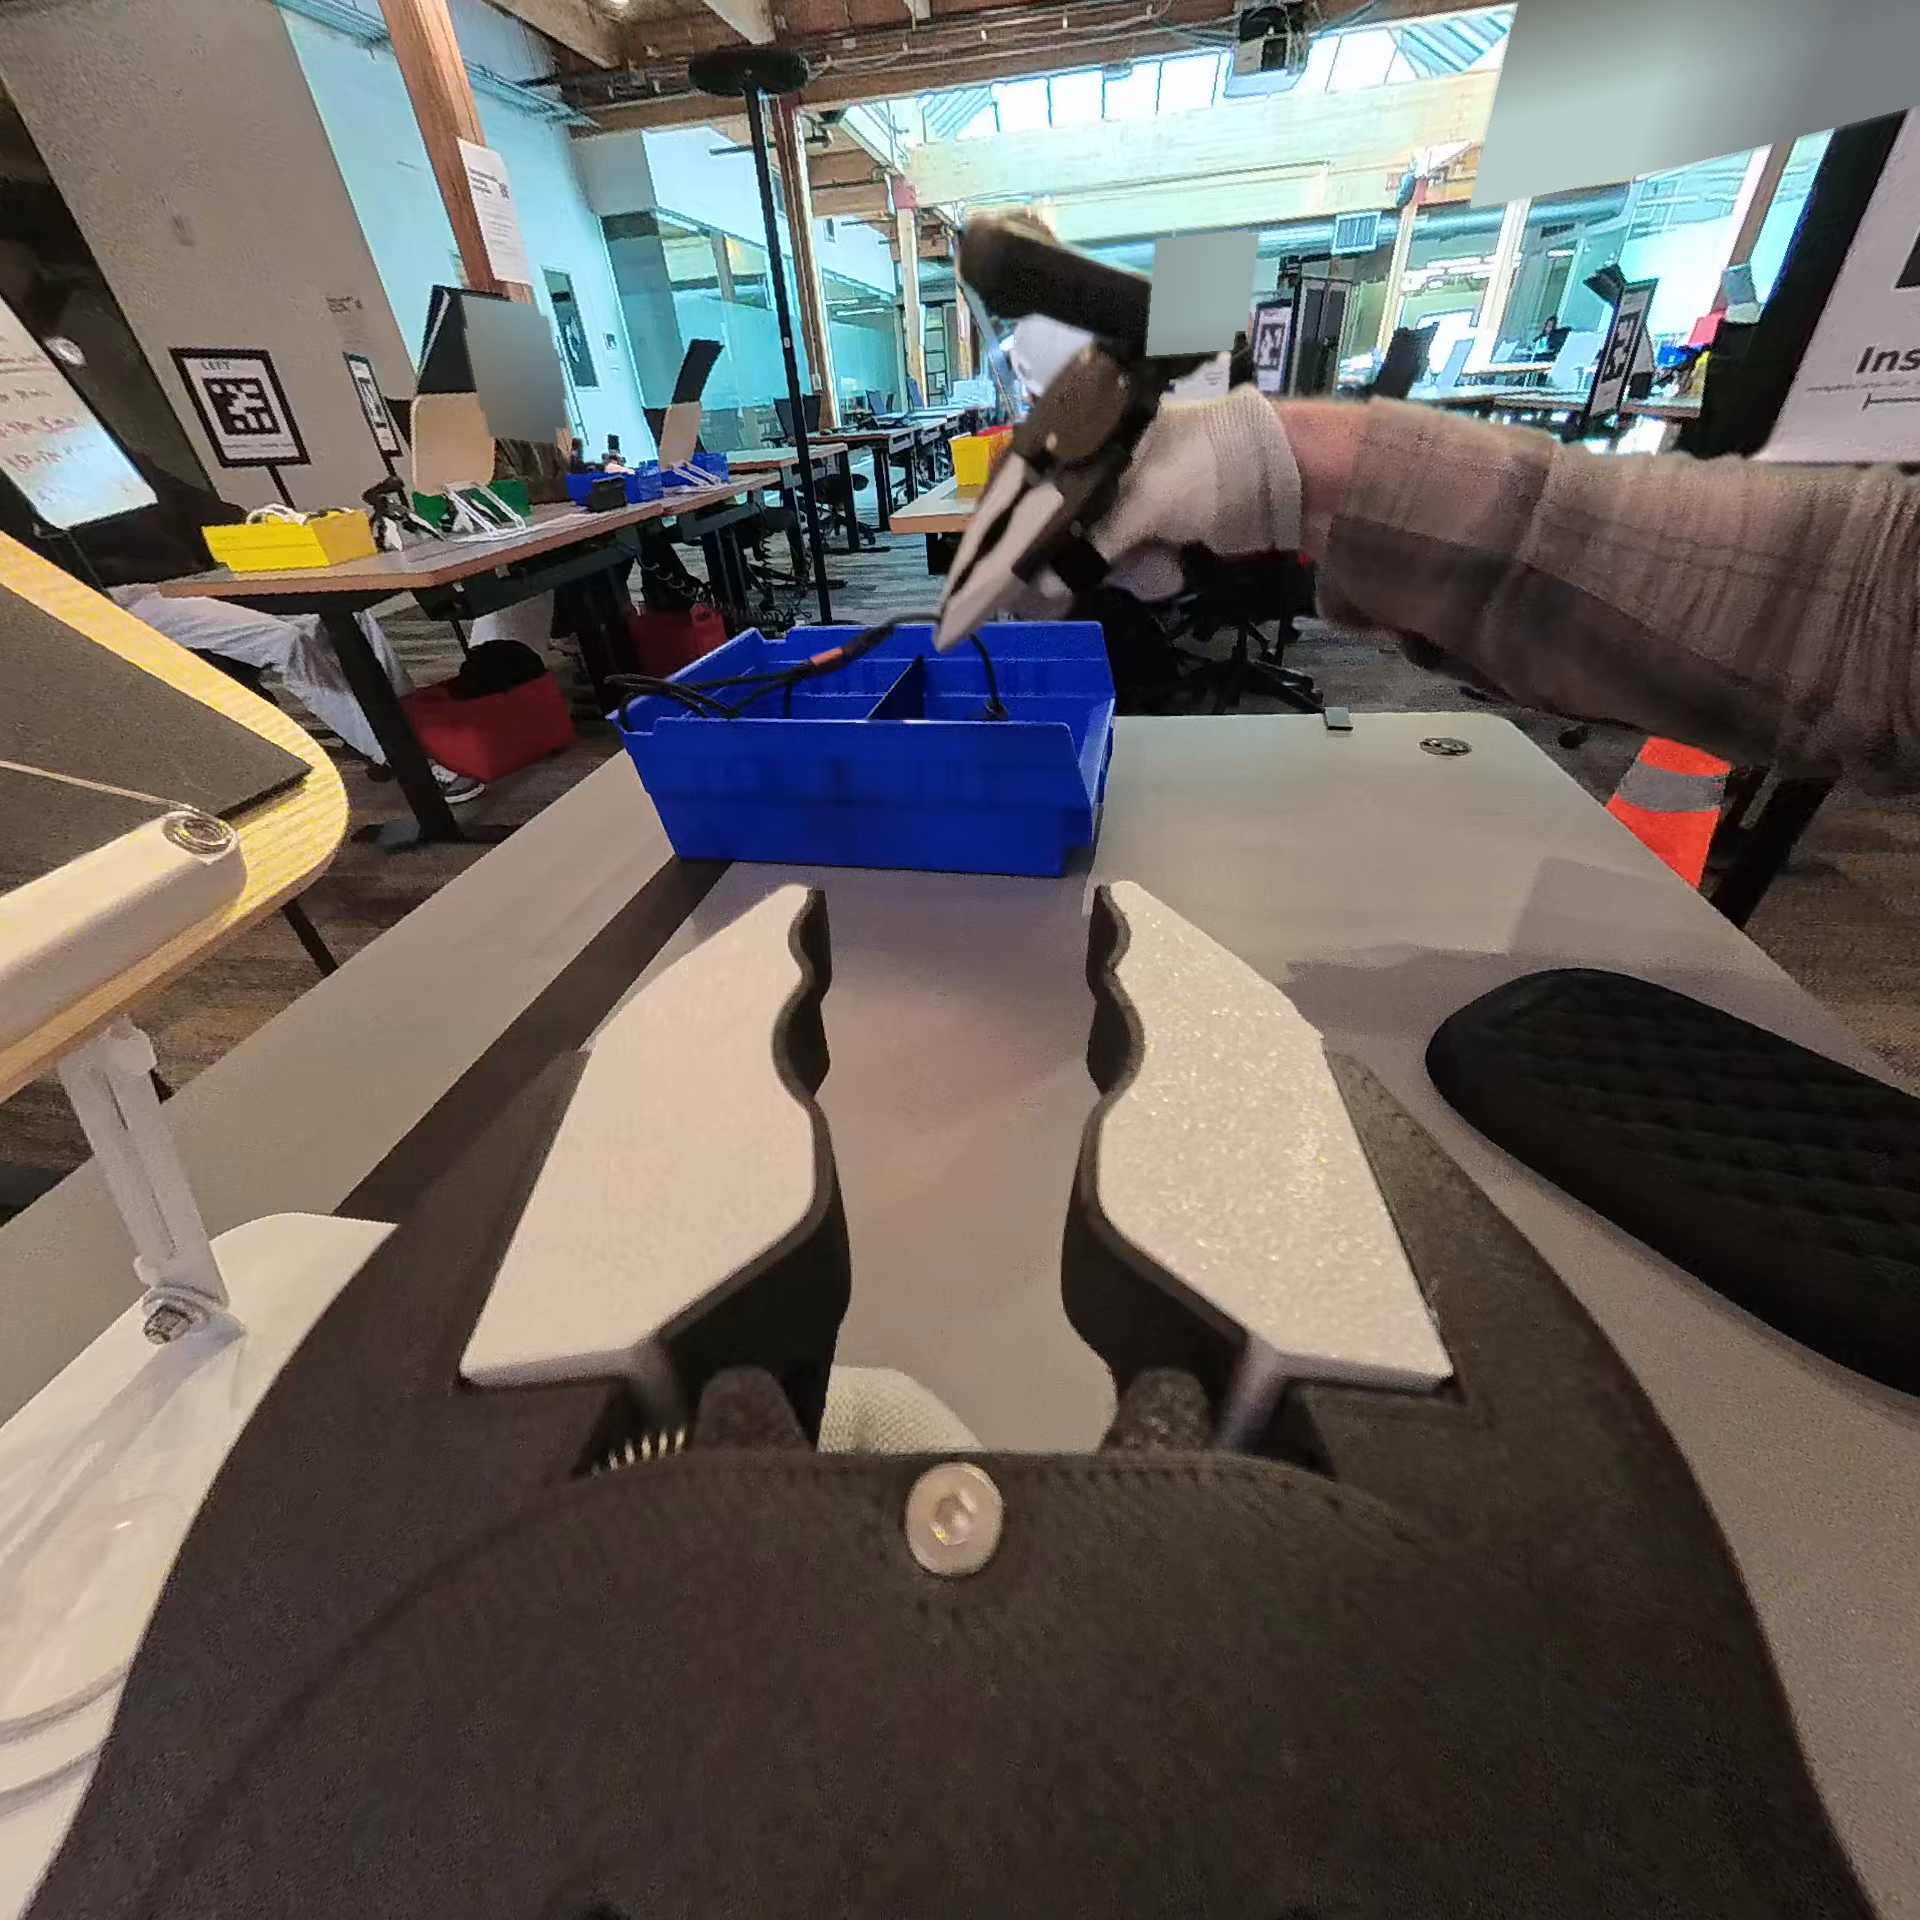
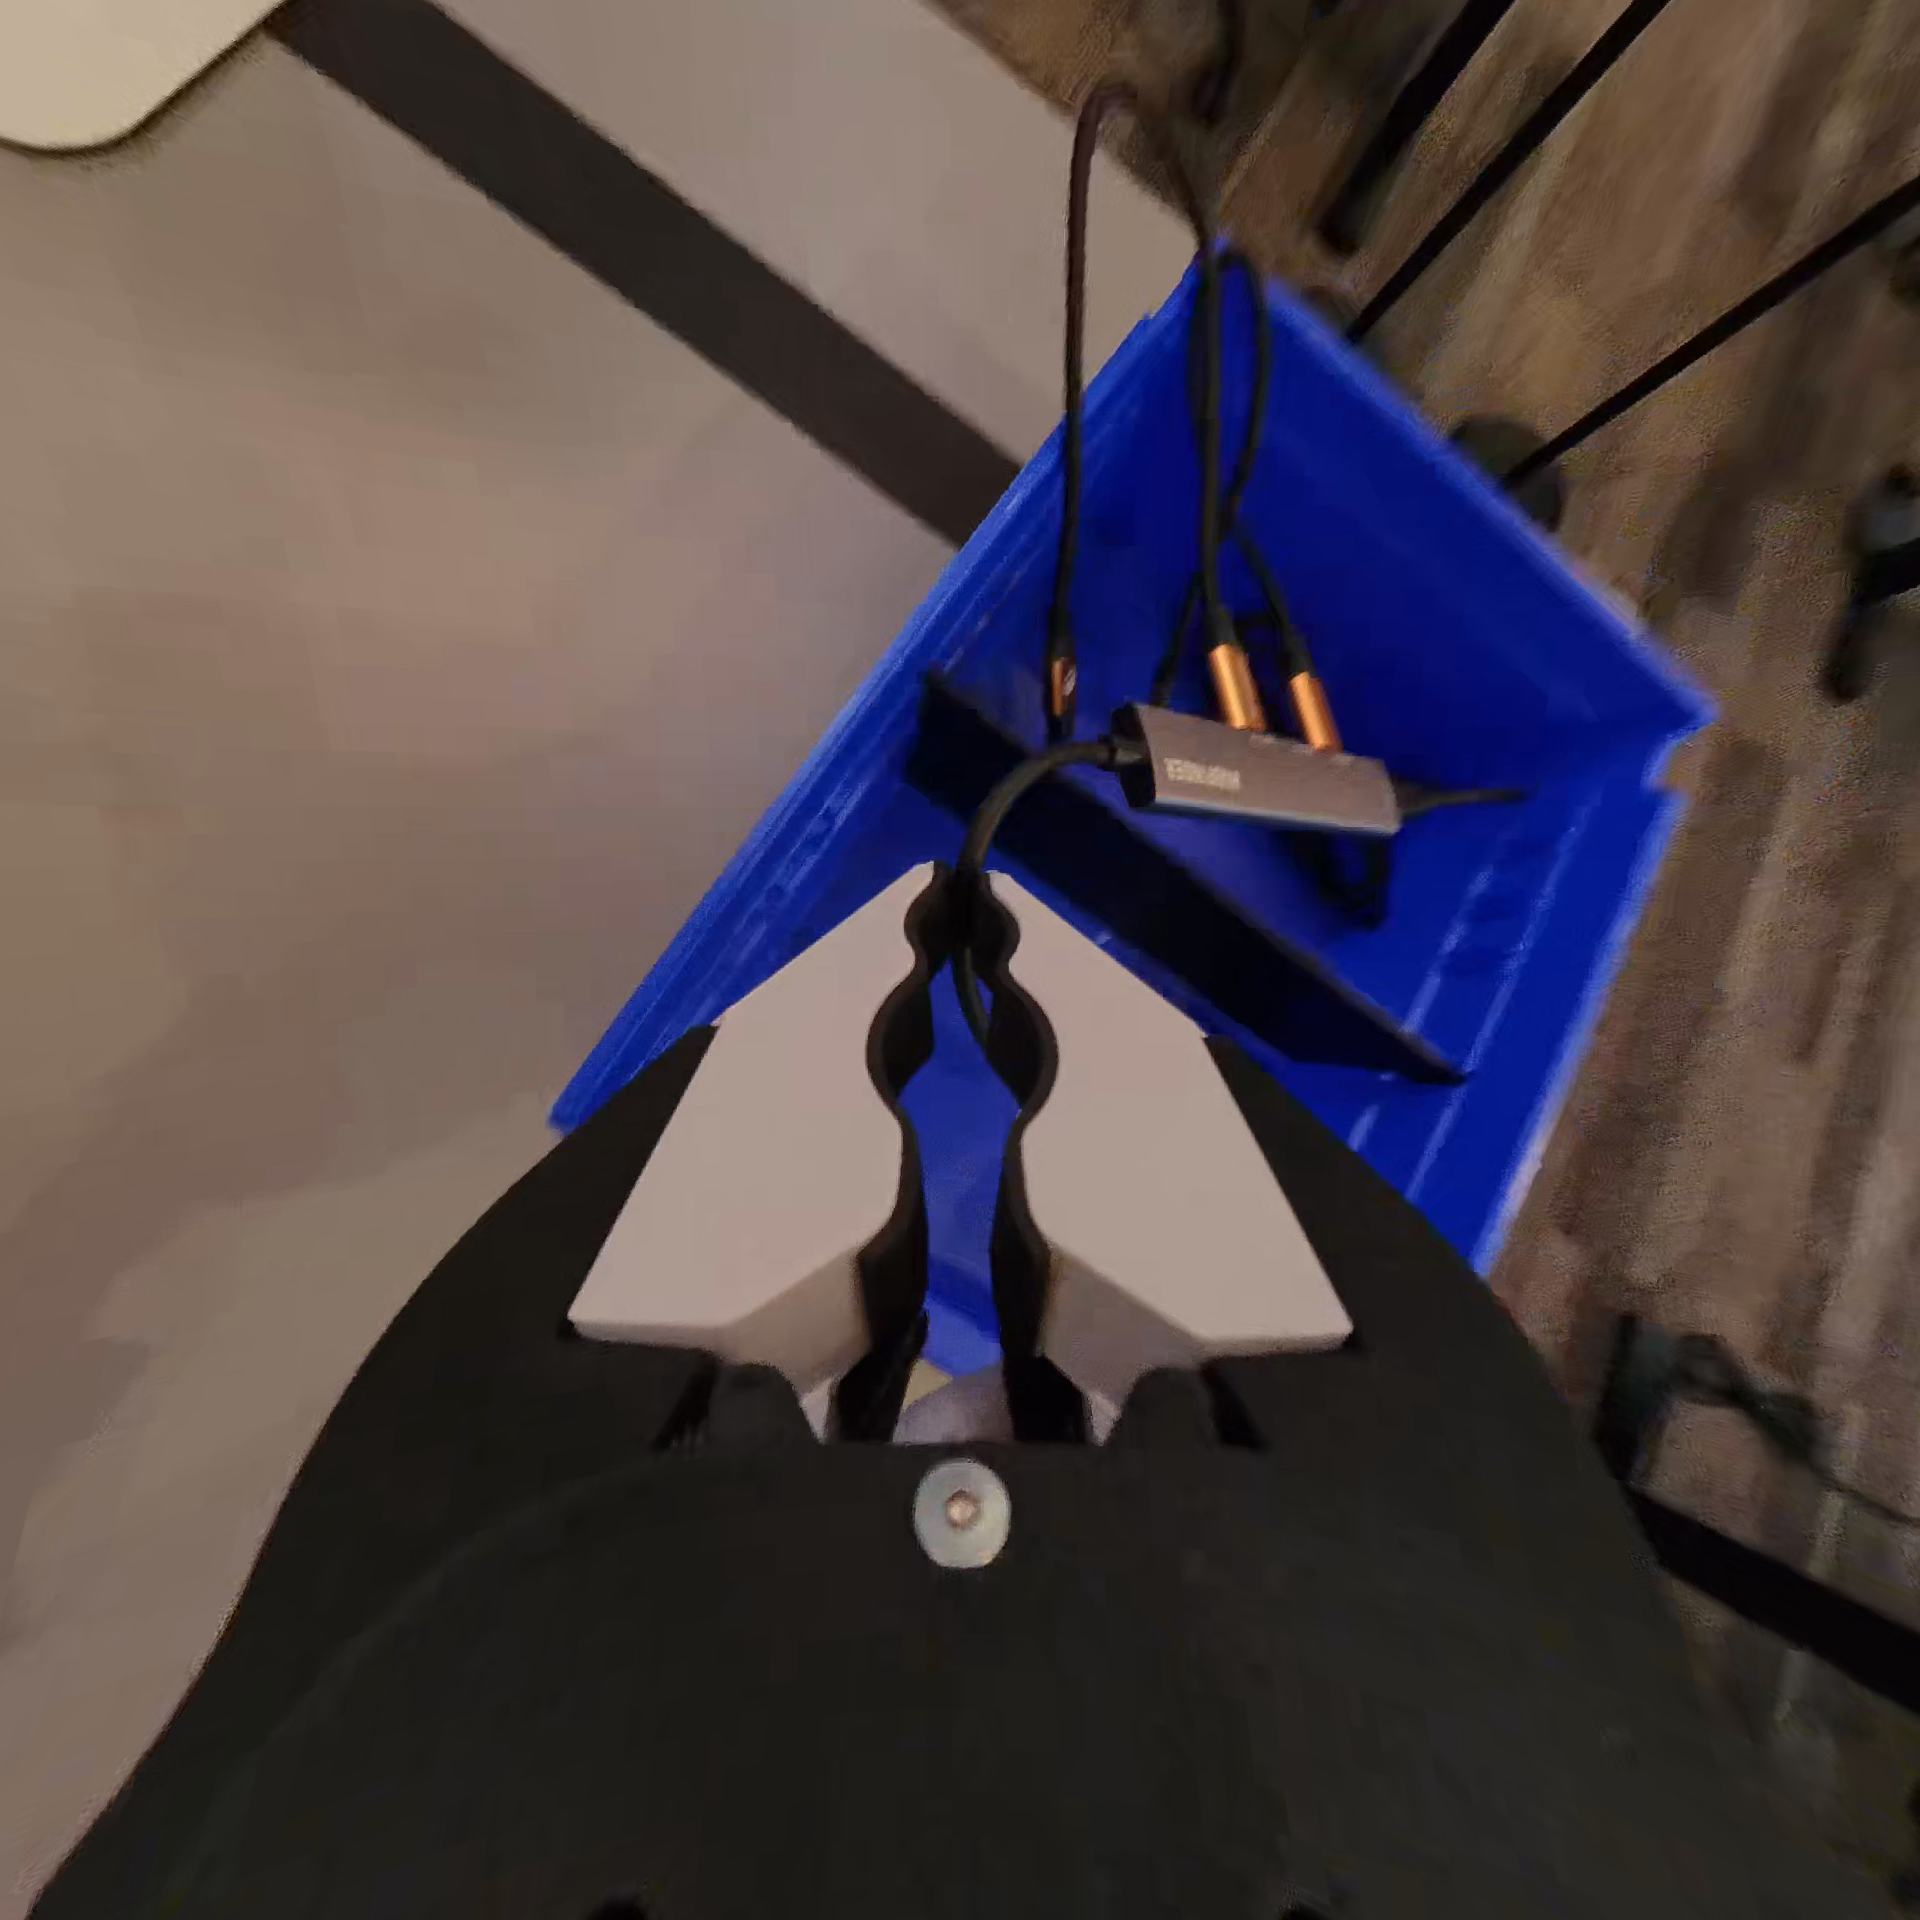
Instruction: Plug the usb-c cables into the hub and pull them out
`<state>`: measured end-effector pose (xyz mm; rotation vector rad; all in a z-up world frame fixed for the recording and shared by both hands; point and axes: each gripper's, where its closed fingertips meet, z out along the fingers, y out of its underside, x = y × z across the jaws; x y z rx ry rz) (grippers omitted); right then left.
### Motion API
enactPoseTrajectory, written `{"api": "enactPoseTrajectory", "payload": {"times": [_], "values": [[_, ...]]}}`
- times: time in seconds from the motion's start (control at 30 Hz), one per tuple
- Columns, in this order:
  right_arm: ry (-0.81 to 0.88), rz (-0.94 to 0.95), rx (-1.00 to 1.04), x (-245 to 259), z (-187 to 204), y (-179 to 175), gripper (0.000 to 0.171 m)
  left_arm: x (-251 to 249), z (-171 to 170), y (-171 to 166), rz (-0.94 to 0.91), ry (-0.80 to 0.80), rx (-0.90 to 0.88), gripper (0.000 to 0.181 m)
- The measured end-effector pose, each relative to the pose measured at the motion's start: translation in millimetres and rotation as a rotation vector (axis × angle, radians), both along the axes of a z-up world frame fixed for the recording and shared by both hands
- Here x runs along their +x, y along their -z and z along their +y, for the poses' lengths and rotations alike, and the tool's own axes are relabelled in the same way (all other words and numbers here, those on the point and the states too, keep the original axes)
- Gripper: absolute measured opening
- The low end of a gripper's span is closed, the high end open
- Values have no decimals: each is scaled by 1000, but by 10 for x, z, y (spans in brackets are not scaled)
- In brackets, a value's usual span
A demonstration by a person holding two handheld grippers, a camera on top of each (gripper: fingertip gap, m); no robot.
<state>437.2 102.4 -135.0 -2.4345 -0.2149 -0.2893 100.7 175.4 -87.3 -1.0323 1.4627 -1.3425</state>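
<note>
Plastic, smooth and bright blue, forms the rectangular bin (image 2: 1434, 582) standing on the matte grey table (image 1: 1351, 831); one black divider (image 2: 1174, 914) splits it into two compartments. In the far compartment, as the right wrist view shows it, we find one slim grey metal hub (image 2: 1262, 781), lifted and tilted, with its own black lead (image 2: 997, 821) curving out of one end. Two cables with copper-coloured cylindrical plugs (image 2: 1236, 686) meet the hub's long side; they appear seated in its ports, though blur leaves us unsure. A third cable with a darker plug (image 2: 1060, 681) hangs beside the divider, apart from the hub.

The right gripper (image 2: 961, 894) has its jaws nearly closed, the scalloped black pads pinching the hub's lead at the tips. The left gripper (image 1: 956, 914) hovers low over the table, just short of the bin, jaws parted wide and holding nothing; its fingers (image 1: 707, 1122) are flat, grainy white plates edged in wavy black rubber. One black mesh-textured pad (image 1: 1683, 1143) lies on the table to its right.
</note>
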Motion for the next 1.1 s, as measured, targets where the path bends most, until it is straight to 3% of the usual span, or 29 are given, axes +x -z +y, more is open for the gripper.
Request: {"api": "enactPoseTrajectory", "payload": {"times": [0.17, 0.27, 0.4, 0.53, 0.83, 0.97, 1.07, 1.1], "values": [[-45, -42, 163, 159, 473, -496, 1, 14, -25, 37, 12, 4, 13, 47], [-35, 63, 308, 251, 740, -679, 2, 8, -15, 34, 10, 3, 10, 47], [-67, 114, 486, 410, 942, -692, 1, 4, 2, 48, 13, 2, 7, 47], [-70, 230, 553, 432, 997, -454, 2, 2, 7, 60, 15, 4, 6, 47], [44, 162, 135, 440, 747, 509, 6, 9, -2, 87, 24, 8, 12, 47], [59, 153, -3, 421, 735, 513, 7, 15, -49, 85, 27, 18, 22, 47], [18, 34, -121, 376, 677, 529, 18, 6, -67, 66, 26, 22, 36, 47], [22, 0, -162, 388, 630, 537, 32, 1, -66, 57, 24, 24, 34, 47]]}}
